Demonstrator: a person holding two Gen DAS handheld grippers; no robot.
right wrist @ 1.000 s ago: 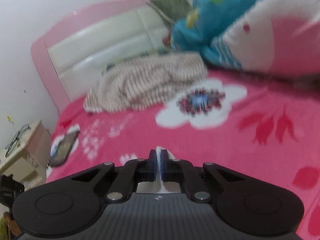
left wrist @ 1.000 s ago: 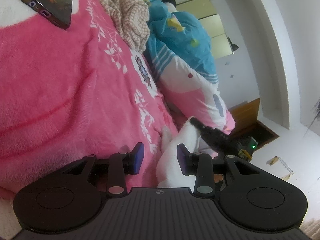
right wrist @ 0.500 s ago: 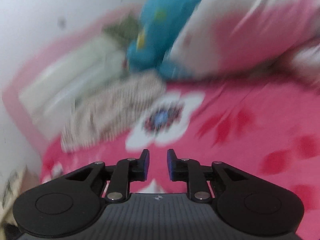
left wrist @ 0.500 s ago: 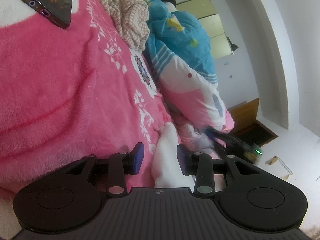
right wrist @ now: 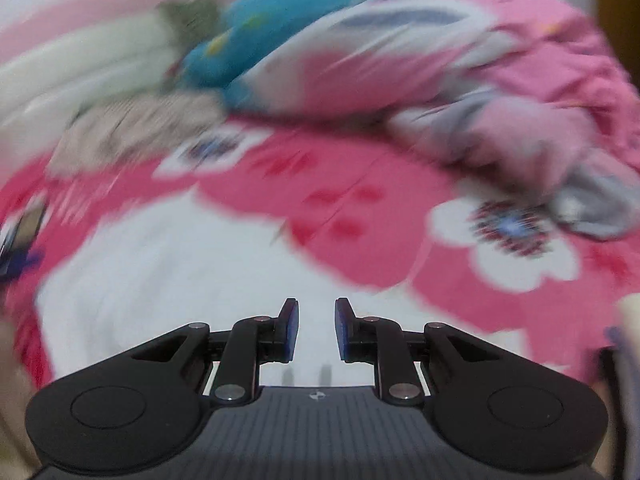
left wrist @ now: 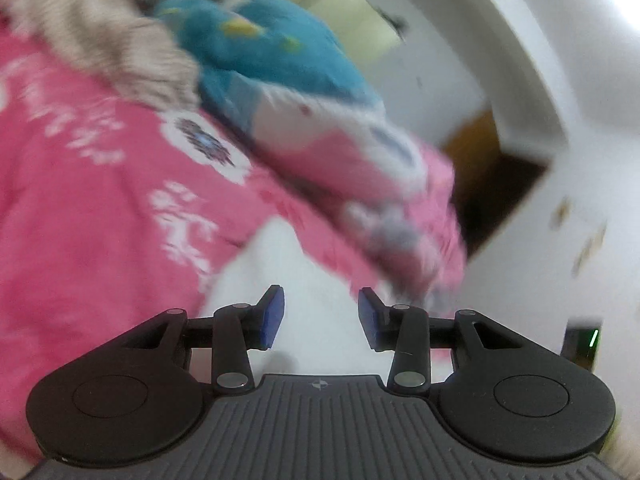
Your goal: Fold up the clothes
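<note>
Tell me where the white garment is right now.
The white garment lies on the pink blanket, lower left in the right wrist view, just ahead of the open right gripper.

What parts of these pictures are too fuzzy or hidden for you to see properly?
- White garment, right wrist view: motion blur hides its folds and what kind of garment it is; the right gripper covers its near edge.
- White garment, left wrist view: the left gripper hides its lower part.
- Beige striped cloth, left wrist view: blurred and cut by the top edge.
- Dark object, right wrist view: smeared and cut by the left edge.
</note>
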